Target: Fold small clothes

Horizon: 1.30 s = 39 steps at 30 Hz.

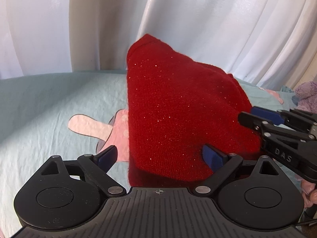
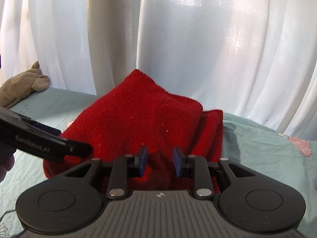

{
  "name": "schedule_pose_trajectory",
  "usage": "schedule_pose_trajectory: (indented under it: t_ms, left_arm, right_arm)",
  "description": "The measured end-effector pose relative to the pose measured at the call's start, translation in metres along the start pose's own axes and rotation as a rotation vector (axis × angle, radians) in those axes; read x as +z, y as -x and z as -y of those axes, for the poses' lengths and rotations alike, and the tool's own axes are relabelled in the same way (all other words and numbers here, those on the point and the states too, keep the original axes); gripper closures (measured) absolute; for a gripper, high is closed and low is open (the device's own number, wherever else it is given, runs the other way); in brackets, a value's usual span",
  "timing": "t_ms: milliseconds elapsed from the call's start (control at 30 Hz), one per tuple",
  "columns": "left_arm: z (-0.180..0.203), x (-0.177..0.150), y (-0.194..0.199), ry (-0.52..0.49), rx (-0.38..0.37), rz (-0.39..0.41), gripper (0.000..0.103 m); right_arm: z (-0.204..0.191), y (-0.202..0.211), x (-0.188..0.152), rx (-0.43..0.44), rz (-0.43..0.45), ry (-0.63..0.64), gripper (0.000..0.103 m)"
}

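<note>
Red knit, flecked with glitter, is what we have in front of us: a small red garment (image 1: 178,107) standing up in a peak over the pale green bed sheet (image 1: 49,103), its lower part bunched right at the two tools. Our left tool (image 1: 160,156) is spread wide, with one blue pad out over the sheet and the other against the cloth's near edge, so it grips nothing. Our right tool (image 2: 160,161) is drawn narrow, and in its own view a fold of red fabric sits between its pads (image 2: 143,158); we judge that it pinches that fold, though we cannot see how deep the bite goes. The main risk, as we read it, is that only one tool carries the garment. Should the pinch be shallow, the fuzzy knit could slip out and the raised peak would collapse into a heap, spoiling any fold line. If the left tool closes where it now stands, it may catch several layers at once, or the sheet along with the hem, and drag the bedding up. The tools also sit close together, so a careless turn could knock one against the other. A brown soft toy (image 2: 21,87) and a purple one (image 1: 307,95) lie well apart from the work.
</note>
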<state>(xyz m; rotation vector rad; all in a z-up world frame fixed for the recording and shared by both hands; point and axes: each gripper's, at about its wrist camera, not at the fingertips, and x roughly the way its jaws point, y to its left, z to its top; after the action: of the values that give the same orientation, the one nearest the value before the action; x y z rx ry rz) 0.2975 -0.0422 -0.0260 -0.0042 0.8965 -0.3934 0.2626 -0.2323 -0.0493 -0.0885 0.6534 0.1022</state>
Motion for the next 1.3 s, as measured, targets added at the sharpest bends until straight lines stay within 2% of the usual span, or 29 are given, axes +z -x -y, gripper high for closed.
schedule_pose_trajectory:
  t_ms: [133, 233, 333, 433, 467, 500, 533, 600, 667, 800, 900, 967, 1033, 1067, 1100, 1167, 1300]
  left_arm:
    - [0.000, 0.000, -0.001, -0.001, -0.013, 0.003, 0.006]
    - [-0.009, 0.000, -0.001, 0.043, -0.067, -0.004, 0.006]
    - [-0.025, 0.006, 0.011, 0.096, -0.119, 0.025, 0.007]
    - [-0.045, 0.011, 0.014, 0.111, -0.109, 0.063, 0.007]
    - [-0.054, 0.013, 0.010, 0.128, -0.124, 0.056, 0.007]
    - [-0.062, 0.014, 0.005, 0.154, -0.153, 0.041, 0.007]
    - [-0.070, 0.015, -0.003, 0.188, -0.203, 0.015, 0.007]
    - [-0.079, 0.015, -0.017, 0.245, -0.288, -0.015, 0.007]
    - [-0.080, 0.018, -0.030, 0.257, -0.356, -0.036, 0.006]
    - [-0.072, 0.023, -0.055, 0.251, -0.413, -0.067, 0.005]
    - [-0.069, 0.026, -0.078, 0.286, -0.476, -0.134, 0.006]
    - [-0.071, 0.025, -0.093, 0.338, -0.520, -0.162, 0.012]
    - [-0.072, 0.024, -0.097, 0.382, -0.530, -0.162, 0.016]
    - [-0.071, 0.025, -0.095, 0.372, -0.522, -0.154, 0.020]
    - [-0.070, 0.024, -0.093, 0.367, -0.516, -0.148, 0.021]
    - [-0.068, 0.024, -0.090, 0.373, -0.505, -0.144, 0.025]
    - [-0.066, 0.025, -0.076, 0.360, -0.490, -0.114, 0.029]
  right_arm:
    - [-0.002, -0.031, 0.011, -0.004, -0.028, 0.019, 0.077]
    - [0.000, -0.052, -0.001, -0.022, -0.035, 0.060, 0.079]
    - [0.010, -0.055, -0.005, -0.015, -0.025, 0.047, 0.078]
    - [0.021, -0.044, -0.004, 0.032, -0.015, -0.011, 0.076]
    - [0.026, -0.037, -0.005, 0.030, -0.012, -0.032, 0.062]
    - [0.031, -0.032, -0.007, 0.005, -0.017, -0.054, 0.035]
    - [0.037, -0.029, -0.009, -0.014, -0.025, -0.074, 0.027]
    - [0.052, -0.025, -0.015, 0.013, -0.045, -0.139, 0.024]
    - [0.069, -0.033, -0.018, 0.045, -0.094, -0.226, 0.023]
    - [0.103, -0.059, -0.025, 0.180, -0.178, -0.394, 0.012]
    - [0.127, -0.082, -0.037, 0.314, -0.233, -0.567, 0.011]
    - [0.131, -0.087, -0.042, 0.362, -0.205, -0.595, 0.012]
    - [0.129, -0.090, -0.041, 0.384, -0.197, -0.596, 0.020]
    - [0.127, -0.093, -0.040, 0.406, -0.199, -0.616, 0.032]
    - [0.125, -0.094, -0.040, 0.423, -0.194, -0.632, 0.039]
    - [0.119, -0.095, -0.037, 0.407, -0.178, -0.605, 0.042]
    - [0.107, -0.084, -0.031, 0.383, -0.149, -0.584, 0.056]
